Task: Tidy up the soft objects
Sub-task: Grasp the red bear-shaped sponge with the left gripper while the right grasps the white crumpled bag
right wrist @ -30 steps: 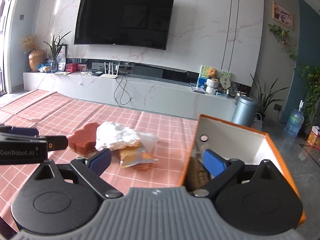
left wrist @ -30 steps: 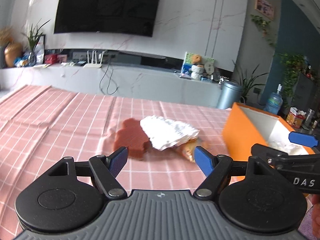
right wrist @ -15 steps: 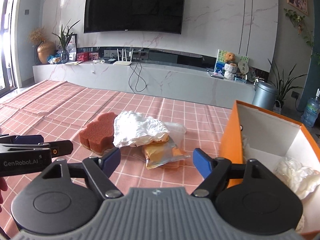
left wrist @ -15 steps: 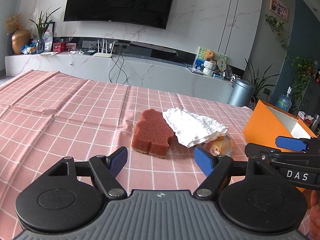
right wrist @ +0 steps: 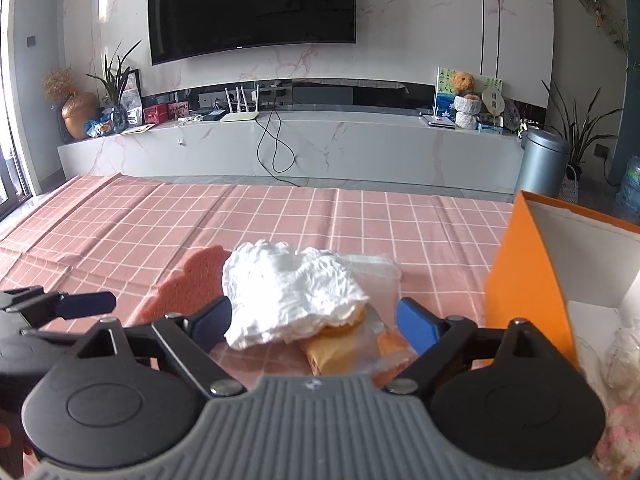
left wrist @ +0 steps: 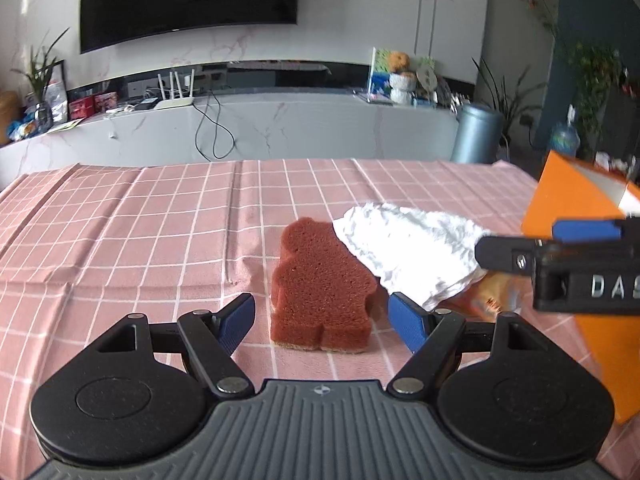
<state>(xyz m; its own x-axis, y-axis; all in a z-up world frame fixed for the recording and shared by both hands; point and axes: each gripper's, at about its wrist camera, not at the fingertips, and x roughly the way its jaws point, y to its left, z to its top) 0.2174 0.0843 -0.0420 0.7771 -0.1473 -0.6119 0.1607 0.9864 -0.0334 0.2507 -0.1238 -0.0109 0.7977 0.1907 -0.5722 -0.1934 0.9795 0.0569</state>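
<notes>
The brown bear-shaped sponge (left wrist: 320,280) lies flat on the pink checked tablecloth (left wrist: 140,232), near the middle of the table. Just right of it, with one edge overlapping its top right corner, lies a crumpled white cloth (right wrist: 288,288). The cloth partly covers a clear bag of yellow-orange snacks (right wrist: 340,348), which pokes out on its near and right sides.

The left gripper (left wrist: 322,316) hangs low over the table with its blue fingers spread wide, one on each side of the sponge's near end and neither touching it. The right gripper (right wrist: 314,318) has just been widening its jaws; its fingers stand apart around the near edge of the white cloth and the snack bag, not pressing on either.

At the right edge of the table stands an open orange box (right wrist: 524,280) with a white inside. In it, at the near right, lie soft pale things, one whitish and crinkled (right wrist: 624,356), one pinkish (right wrist: 618,432); too blurred to name.
</notes>
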